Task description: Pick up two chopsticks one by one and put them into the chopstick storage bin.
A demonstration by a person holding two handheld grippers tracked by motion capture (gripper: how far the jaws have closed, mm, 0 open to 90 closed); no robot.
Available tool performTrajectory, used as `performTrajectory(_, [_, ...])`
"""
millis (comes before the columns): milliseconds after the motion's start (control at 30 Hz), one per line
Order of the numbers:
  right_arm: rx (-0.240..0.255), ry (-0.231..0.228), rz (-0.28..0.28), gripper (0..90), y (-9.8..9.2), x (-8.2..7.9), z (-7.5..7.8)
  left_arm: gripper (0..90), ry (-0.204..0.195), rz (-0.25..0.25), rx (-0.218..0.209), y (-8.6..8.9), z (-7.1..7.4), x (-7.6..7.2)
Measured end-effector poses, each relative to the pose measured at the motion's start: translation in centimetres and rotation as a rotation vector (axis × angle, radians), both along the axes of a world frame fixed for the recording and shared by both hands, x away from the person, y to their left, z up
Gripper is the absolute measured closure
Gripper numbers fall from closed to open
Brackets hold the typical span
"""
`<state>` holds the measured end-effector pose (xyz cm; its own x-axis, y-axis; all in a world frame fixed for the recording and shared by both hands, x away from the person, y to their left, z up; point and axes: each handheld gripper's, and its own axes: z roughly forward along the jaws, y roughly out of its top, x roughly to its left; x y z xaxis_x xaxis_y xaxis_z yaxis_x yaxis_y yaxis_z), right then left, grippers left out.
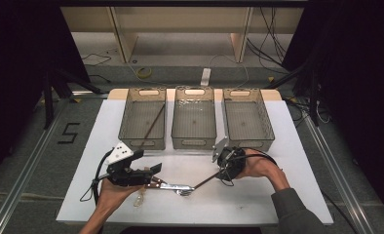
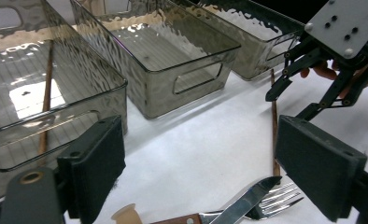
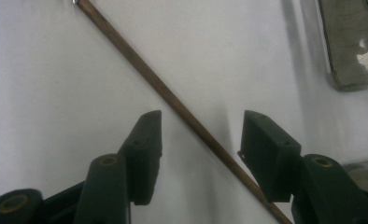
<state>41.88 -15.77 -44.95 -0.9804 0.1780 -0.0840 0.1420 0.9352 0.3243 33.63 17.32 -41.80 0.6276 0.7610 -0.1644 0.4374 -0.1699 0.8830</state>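
chopstick (image 3: 182, 109): thin, brown, straight wooden rod

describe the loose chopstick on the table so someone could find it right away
On the white table, look in front of the three clear bins, just below the rightmost one. A thin brown chopstick lies flat there between the right gripper's open jaws. Unlike its twin inside the left bin, it lies on the bare table.

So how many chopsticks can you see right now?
2: one chopstick lies in the left bin; the other chopstick lies on the table between the right gripper fingers.
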Motion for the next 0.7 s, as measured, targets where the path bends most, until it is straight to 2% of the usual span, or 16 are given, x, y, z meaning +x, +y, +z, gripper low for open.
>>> performTrajectory(200, [-0.024,0.004,0.021,52.9,0.4,0.2,-0.4,15.7,-0.004,0.001,0.007,0.03,-0.12,0.13])
performTrajectory(267, [-0.035,0.022,0.011,55.0,0.5,0.31,-0.66,15.7,-0.002,0.0,0.015,-0.03,-0.22,0.19])
performTrajectory(367, [-0.038,0.014,0.015,55.8,0.56,0.39,-0.82,15.7,-0.004,-0.003,0.019,-0.12,-0.25,0.18])
performTrajectory(567, [-0.038,0.035,0.005,60.5,0.53,0.55,-0.92,15.7,-0.005,-0.009,0.029,-0.2,-0.29,0.17])
performTrajectory(633, [-0.049,0.05,-0.001,63.4,0.63,0.47,-0.85,15.7,-0.006,-0.011,0.03,-0.22,-0.27,0.15])
performTrajectory(700, [-0.067,0.042,0.008,63.8,0.75,0.37,-0.82,15.7,-0.006,-0.013,0.031,-0.25,-0.27,0.13])
